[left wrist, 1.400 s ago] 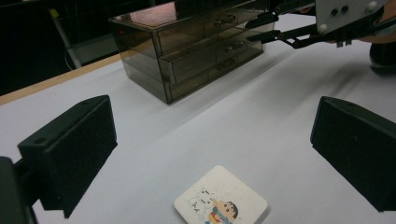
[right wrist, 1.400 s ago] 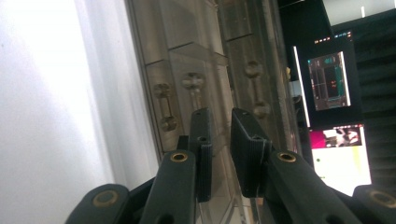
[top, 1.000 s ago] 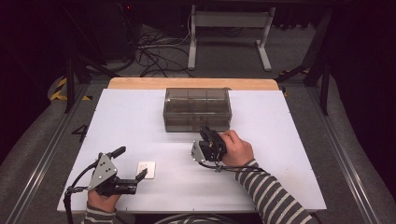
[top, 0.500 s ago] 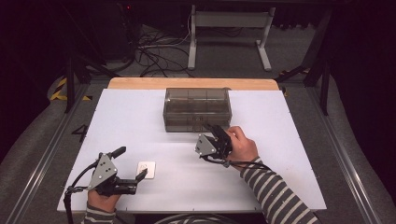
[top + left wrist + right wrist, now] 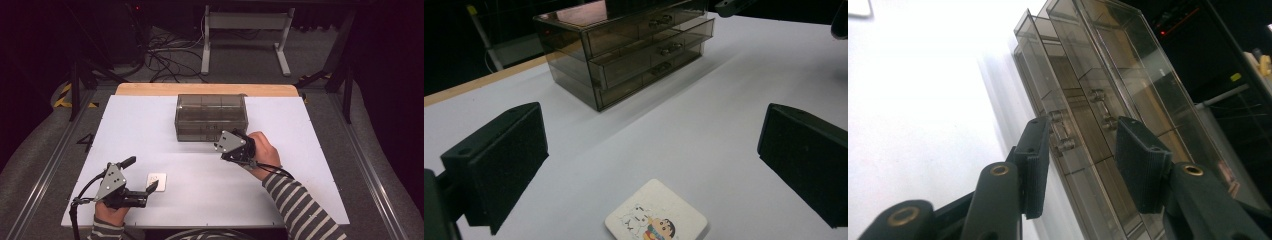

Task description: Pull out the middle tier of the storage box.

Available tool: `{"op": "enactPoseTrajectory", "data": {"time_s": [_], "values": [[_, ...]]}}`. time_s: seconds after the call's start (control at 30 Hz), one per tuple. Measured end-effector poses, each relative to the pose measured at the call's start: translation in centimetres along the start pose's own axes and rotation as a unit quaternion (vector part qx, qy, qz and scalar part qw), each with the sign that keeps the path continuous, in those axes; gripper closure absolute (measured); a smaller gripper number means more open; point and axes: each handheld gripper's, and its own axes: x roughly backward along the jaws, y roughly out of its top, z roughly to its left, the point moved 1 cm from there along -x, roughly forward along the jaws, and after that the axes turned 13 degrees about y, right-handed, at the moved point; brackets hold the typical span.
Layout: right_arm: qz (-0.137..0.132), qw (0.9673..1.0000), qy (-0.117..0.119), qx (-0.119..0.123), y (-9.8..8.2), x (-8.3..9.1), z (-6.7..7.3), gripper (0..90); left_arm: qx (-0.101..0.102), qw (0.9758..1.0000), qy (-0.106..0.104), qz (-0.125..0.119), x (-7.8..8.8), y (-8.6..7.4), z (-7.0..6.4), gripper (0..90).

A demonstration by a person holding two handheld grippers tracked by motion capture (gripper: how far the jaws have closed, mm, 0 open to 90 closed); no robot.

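Observation:
A smoked clear drawer chest (image 5: pixel 211 117) stands in the middle of the white table (image 5: pixel 300 150). My right gripper (image 5: pixel 234 136) hovers at its front, rolled on its side. Its jaws have just been opening and stand apart. In the right gripper view, a small drawer handle (image 5: pixel 1063 135) lies between the jaws of the right gripper (image 5: pixel 1083 125), and neither pad presses on it. Near the table's front left, my left gripper (image 5: pixel 142 174) is open. A small white tile (image 5: pixel 156 180) with a cartoon picture lies flat between its jaws. The left gripper view shows the tile (image 5: pixel 656 212), the gripper (image 5: pixel 651 120) and the chest (image 5: pixel 634 45) beyond.
A wooden strip (image 5: pixel 205 89) runs along the table's far edge. Behind it are cables and a metal stand (image 5: pixel 245 30) on the dark floor. A striped sleeve (image 5: pixel 300 210) comes in from the bottom right.
My right gripper has risen and moved closer to the chest's front, and its jaws have spread apart. The left gripper and the tile have stayed put.

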Motion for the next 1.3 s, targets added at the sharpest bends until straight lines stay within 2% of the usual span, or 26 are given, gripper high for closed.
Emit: {"op": "enactPoseTrajectory", "data": {"time_s": [0.27, 0.4, 0.57, 0.67, 0.73, 1.03, 1.3], "values": [[-0.011, 0.9986, 0.046, -0.025, -0.2, 0.2, -1.3, 58.1, -0.002, 1.0, 0.002, 0.001, 0.0, 0.0, 0.0, 0.5], [-0.004, 0.9951, 0.093, -0.034, -0.2, 0.1, -2.2, 57.6, -0.005, 1.0, 0.003, 0.0, 0.0, 0.0, 0.0, 0.5], [0.004, 0.992, 0.121, -0.036, -0.4, -0.1, -3.2, 56.0, -0.004, 1.0, 0.005, 0.001, 0.1, 0.0, 0.0, 0.5], [0.017, 0.9889, 0.141, -0.044, -0.4, -0.5, -3.8, 52.5, -0.005, 1.0, 0.005, 0.001, 0.1, 0.0, 0.0, 0.4], [0.03, 0.987, 0.153, -0.037, -0.4, -0.8, -4.0, 52.1, -0.011, 0.9999, 0.007, 0.002, 0.1, 0.0, 0.1, 0.5], [0.039, 0.9861, 0.16, -0.024, 0.0, -2.1, -4.4, 52.4, -0.008, 0.9999, 0.006, 0.001, 0.1, -0.1, 0.0, 0.5], [0.052, 0.9854, 0.16, -0.028, -0.4, -3.1, -5.2, 54.0, -0.005, 1.0, 0.005, 0.001, 0.2, -0.1, 0.0, 0.5]]}}
